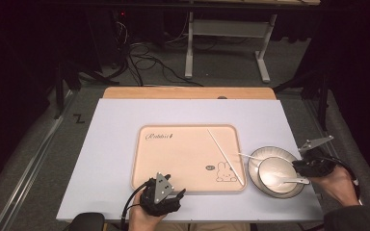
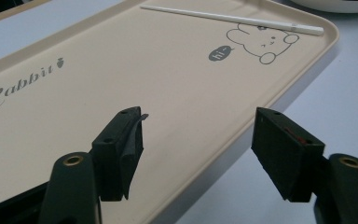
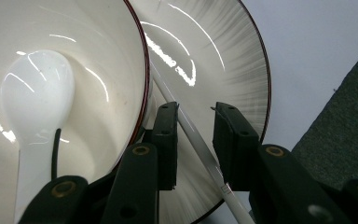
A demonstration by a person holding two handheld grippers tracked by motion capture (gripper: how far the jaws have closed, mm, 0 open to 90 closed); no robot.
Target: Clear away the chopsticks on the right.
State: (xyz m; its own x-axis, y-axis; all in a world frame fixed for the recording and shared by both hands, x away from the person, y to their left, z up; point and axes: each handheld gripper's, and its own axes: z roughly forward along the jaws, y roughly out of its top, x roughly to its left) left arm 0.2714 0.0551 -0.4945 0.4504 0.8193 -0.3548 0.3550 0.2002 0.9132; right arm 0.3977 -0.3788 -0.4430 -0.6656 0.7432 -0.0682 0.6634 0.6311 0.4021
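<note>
**Chopstick release at the plate**

Pale surface [image 1: 111,159], dark room. Right gripper [image 3: 196,140] fingers parted, chopstick [image 3: 200,144] lying loose between them across plate [image 3: 242,79], beside bowl [image 3: 121,70]. Back straight out; don't nudge it. Left gripper [image 2: 198,144] open over tray [image 2: 177,102], empty.

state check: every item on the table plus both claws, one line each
Tray: flat on the table, one chopstick lying in it.
Bowl: upright on the plate, spoon resting inside.
Second chopstick: lying on the plate, between the right claw's pads, gap visible.
Left claw: open, holding nothing, over the tray's edge.
Right claw: open.
</note>
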